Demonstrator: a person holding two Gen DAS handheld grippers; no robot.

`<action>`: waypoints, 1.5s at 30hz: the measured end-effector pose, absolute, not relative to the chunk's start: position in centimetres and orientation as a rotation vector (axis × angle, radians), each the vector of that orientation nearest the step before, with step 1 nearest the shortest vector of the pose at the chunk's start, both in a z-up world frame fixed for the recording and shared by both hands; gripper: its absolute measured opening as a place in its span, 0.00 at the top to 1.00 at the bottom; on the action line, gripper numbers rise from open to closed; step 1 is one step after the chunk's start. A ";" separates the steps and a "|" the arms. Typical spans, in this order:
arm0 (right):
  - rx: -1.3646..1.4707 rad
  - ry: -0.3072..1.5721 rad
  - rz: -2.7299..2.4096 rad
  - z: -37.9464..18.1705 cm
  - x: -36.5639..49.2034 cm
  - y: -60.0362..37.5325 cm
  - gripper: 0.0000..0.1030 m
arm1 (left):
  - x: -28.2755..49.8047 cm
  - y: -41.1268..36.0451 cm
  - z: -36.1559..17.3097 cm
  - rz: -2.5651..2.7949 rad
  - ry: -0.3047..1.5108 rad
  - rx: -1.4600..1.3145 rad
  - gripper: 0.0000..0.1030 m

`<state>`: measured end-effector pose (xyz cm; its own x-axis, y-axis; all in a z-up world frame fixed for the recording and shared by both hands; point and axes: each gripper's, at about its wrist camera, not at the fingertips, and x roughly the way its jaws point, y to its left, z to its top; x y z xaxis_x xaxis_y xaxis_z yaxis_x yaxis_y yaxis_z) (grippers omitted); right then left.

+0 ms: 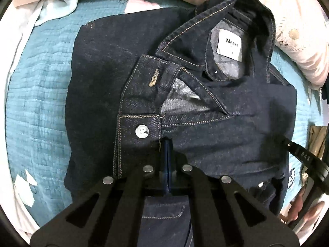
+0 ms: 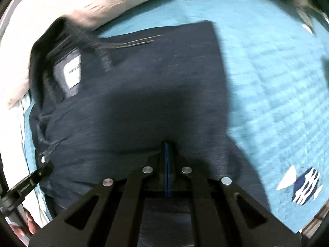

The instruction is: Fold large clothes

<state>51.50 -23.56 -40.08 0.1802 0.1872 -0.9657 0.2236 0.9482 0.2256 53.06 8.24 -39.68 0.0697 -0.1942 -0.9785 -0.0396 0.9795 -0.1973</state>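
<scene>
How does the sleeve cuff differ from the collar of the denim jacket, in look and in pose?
The sleeve cuff lies flat across the jacket's front, while the collar stands partly raised and open. The cuff carries a pale button and a buttonhole; the collar frames a white label. Both are dark denim with tan stitching.

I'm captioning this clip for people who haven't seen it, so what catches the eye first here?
A dark denim jacket fills the middle of both views, lying partly folded on a light blue quilted bedspread. Its white neck label stands out inside the raised collar, upper right in the left wrist view, and a pale button shines on the cuff just ahead of the left gripper. Both grippers' fingers are shut, tips down at the denim.
</scene>
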 end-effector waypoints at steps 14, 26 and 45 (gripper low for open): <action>0.317 1.407 -0.056 -40.6 51.2 -24.8 1.00 | 53.0 9.0 -40.6 -0.103 1.512 -0.186 0.97; 0.245 1.234 -0.072 -31.8 53.3 -26.1 0.17 | 54.6 9.3 -32.5 -0.040 1.353 -0.122 0.09; 0.331 1.399 -0.029 -39.6 61.9 -28.8 0.17 | 62.7 17.4 -41.5 0.041 1.394 -0.292 0.09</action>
